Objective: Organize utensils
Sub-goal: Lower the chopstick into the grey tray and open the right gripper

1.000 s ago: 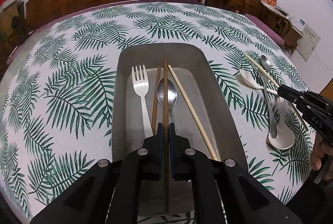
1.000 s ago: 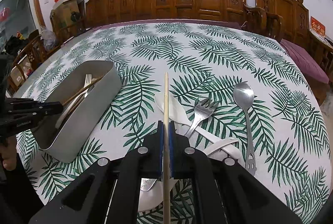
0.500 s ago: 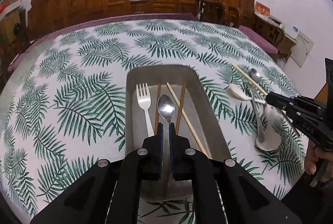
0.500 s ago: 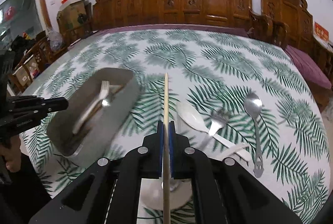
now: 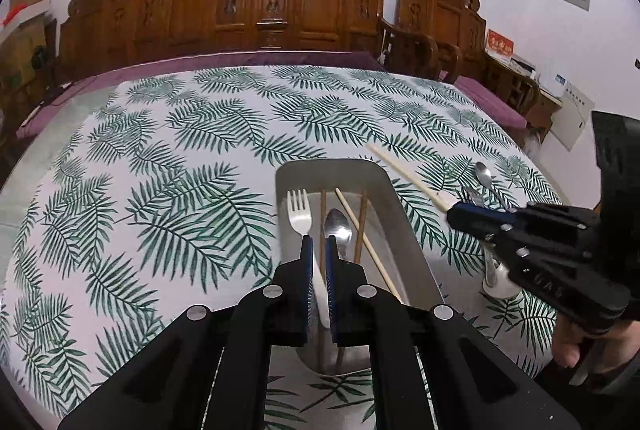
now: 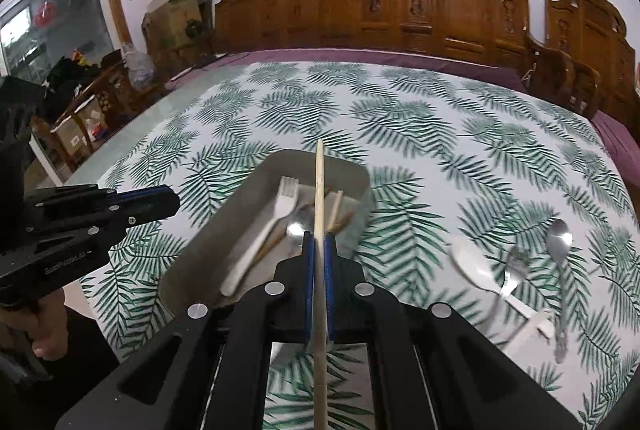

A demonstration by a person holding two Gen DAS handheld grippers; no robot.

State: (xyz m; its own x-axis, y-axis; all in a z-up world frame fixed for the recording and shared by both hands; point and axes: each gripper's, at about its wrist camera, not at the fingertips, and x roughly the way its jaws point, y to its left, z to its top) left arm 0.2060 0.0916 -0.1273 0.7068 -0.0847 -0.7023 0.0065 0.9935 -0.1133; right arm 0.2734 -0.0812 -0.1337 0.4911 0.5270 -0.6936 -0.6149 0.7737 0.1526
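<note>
A: What did the right tool (image 6: 318, 242) have?
B: Its jaws were pressed on a pale chopstick (image 6: 319, 190), which ran straight ahead over the grey tray (image 6: 200, 262); its far tip was above the tray's far rim.

A: And the left tool (image 5: 318, 246)?
B: Pressed together with nothing between the pads, poised above the near half of the tray.

A: What lay in the tray?
B: A white fork (image 5: 300, 214), a metal spoon (image 5: 338, 226), two dark chopsticks (image 5: 362, 226) and one pale chopstick (image 5: 360, 230) lying slantwise.

A: And outside it?
B: To its right on the bench (image 6: 440, 134) lay a white spoon (image 6: 476, 270), a metal fork (image 6: 514, 270) and a second metal spoon (image 6: 559, 242), close together but blurred.

A: Farther off?
B: Leaf-patterned cloth over the bench, then carved wooden chairs (image 6: 420, 2) along the wall.
</note>
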